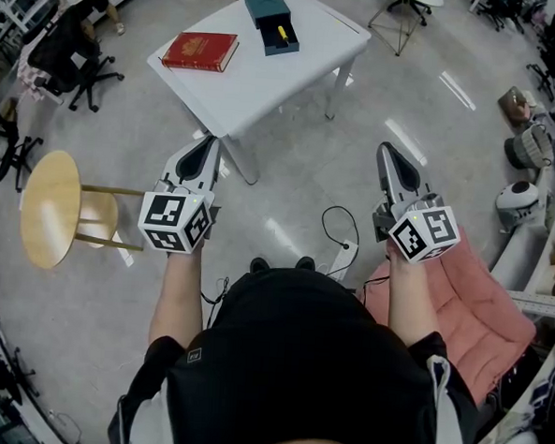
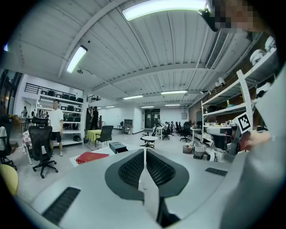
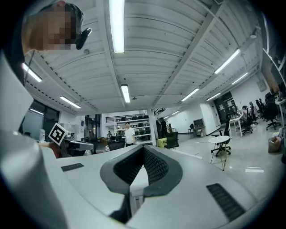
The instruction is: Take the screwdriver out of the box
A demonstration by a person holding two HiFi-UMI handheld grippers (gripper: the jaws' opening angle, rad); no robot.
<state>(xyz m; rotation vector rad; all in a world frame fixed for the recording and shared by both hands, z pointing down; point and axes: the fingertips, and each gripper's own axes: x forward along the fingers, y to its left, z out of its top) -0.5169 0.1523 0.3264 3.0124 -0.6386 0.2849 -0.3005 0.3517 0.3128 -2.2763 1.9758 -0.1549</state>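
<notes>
In the head view a white table (image 1: 296,67) stands ahead of me. On it lies an open dark teal box (image 1: 279,40) with a yellow-handled screwdriver (image 1: 282,33) inside, and its lid (image 1: 267,2) sits just behind. Both grippers hang in the air well short of the table, over the floor. My left gripper (image 1: 210,143) is shut with nothing in it, and its view shows the tips (image 2: 144,150) meeting, with the box (image 2: 117,146) far ahead. My right gripper (image 1: 385,148) is also shut and empty (image 3: 144,147), pointing level.
A red book (image 1: 200,50) lies on the table's left part. A round wooden stool (image 1: 51,207) stands to my left, a black office chair (image 1: 77,49) beyond it. A pink cushion (image 1: 479,294) is at my right, a cable and power strip (image 1: 341,253) on the floor.
</notes>
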